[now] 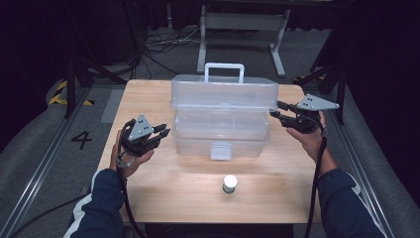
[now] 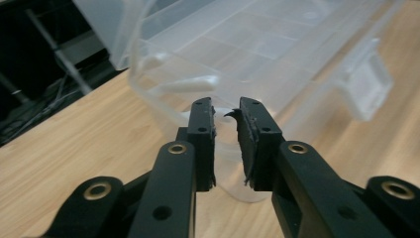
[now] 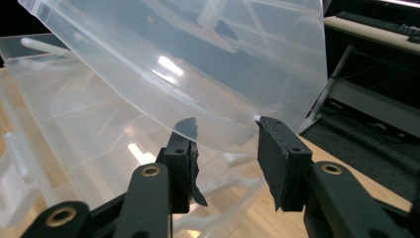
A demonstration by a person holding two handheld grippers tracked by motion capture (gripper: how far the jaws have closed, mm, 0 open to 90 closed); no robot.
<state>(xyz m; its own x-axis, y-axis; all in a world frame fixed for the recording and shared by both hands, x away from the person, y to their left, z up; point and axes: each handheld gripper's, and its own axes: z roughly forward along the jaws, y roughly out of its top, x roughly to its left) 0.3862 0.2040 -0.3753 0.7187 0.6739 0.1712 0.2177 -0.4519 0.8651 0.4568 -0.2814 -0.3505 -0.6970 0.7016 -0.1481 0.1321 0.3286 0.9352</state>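
Left gripper (image 1: 161, 133), black two-jaw claw with a grey three-cornered plate on top: held just off the left end of the clear plastic storage box (image 1: 221, 131), jaws pointing toward it. In the left gripper view (image 2: 225, 116) the two pads stand a narrow gap apart, with the rounded lower corner of the box seen through the gap beyond the tips. Nothing is pinched; the pads look clear of the plastic.

Right gripper (image 1: 277, 110), same build: at the right end of the box, up at the level of the lid's edge. In the right gripper view (image 3: 225, 128) the jaws are open moderately wide, and the edge of the translucent hinged lid (image 3: 198, 59) runs across just beyond the tips. Whether a pad touches the rim I cannot tell; no squeeze on it is visible.

The box sits at the middle of the light wooden table (image 1: 163, 198), toward its far half. The lid (image 1: 223, 91) is raised off the base and tilted, with its white handle (image 1: 224, 67) uppermost. A front latch tab (image 1: 221, 151) hangs on the near wall of the base.

A small cylindrical container with a white top (image 1: 230, 184) stands upright on the table, nearer the person than the box and apart from it, between the two forearms.
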